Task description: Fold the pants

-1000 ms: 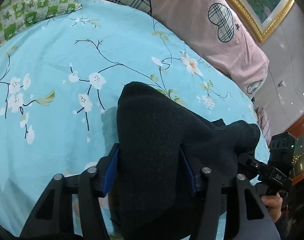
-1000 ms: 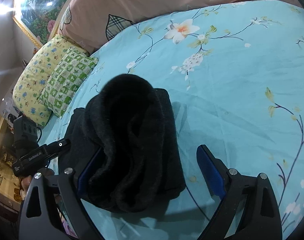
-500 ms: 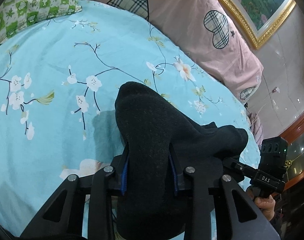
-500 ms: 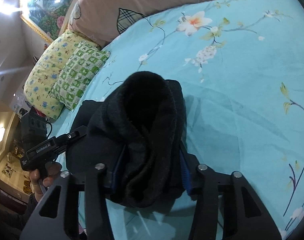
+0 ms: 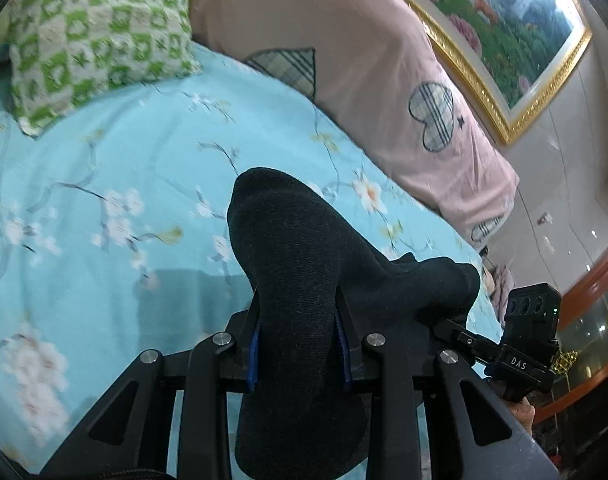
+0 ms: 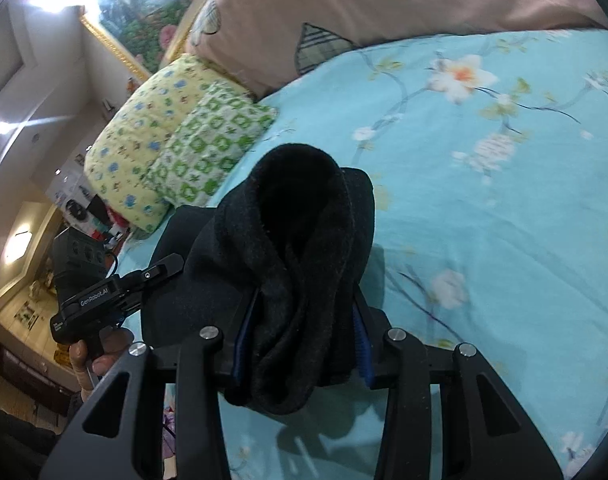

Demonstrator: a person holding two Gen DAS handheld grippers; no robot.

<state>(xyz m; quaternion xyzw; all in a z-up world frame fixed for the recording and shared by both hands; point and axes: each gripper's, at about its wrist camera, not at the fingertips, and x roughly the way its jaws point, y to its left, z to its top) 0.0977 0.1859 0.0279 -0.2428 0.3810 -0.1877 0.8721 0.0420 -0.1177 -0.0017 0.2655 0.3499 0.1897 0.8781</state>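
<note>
Pants are now pinched at both ends: in the last second both sets of jaws have been closing, and each now has a thick bunch of the dark fabric between its blue pads. From the left wrist view I see my left gripper clamped narrow on a rounded fold of the cloth, which bulges forward over the bed; a second ago those pads stood wider around it. My right gripper was wide open then, with only one finger against the fabric, and it now squeezes a rolled, fleecy wad of the same garment. The bundle has come up off the blue floral sheet, and its shadow lies on the sheet beneath. Each view shows the other handheld unit at the far end of the cloth, so the pants hang between my two hands. I judge the grasp is done and the garment is ready to be carried and laid over itself for the next fold.
</note>
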